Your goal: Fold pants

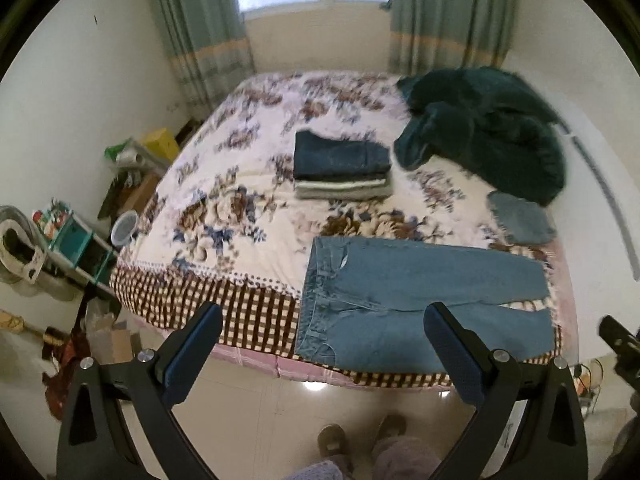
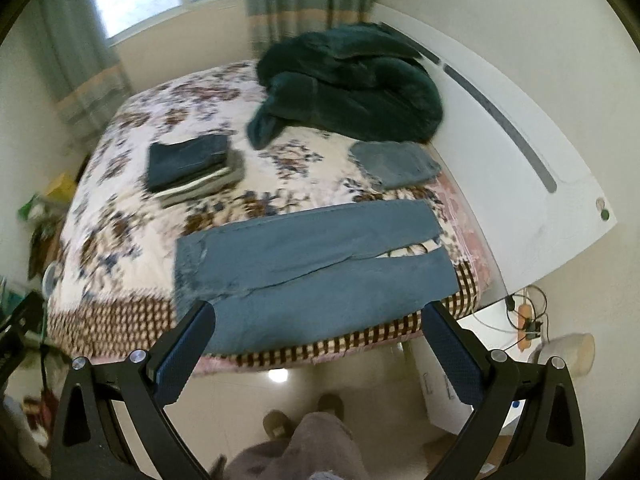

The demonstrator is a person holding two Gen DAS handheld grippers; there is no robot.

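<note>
A pair of light blue jeans (image 1: 404,300) lies spread flat along the near edge of the bed, waistband to the left, both legs running right; it also shows in the right wrist view (image 2: 320,264). My left gripper (image 1: 324,320) is open and empty, held above the floor just short of the waistband end. My right gripper (image 2: 318,316) is open and empty, in front of the near leg. Part of the right gripper shows at the right edge of the left wrist view (image 1: 620,344).
The bed (image 1: 240,216) has a floral cover. On it are a stack of folded clothes (image 1: 342,170), a small folded denim piece (image 1: 520,218) and a dark green blanket heap (image 1: 484,128). Clutter stands on the floor at left (image 1: 72,248). The white headboard (image 2: 520,152) is at right.
</note>
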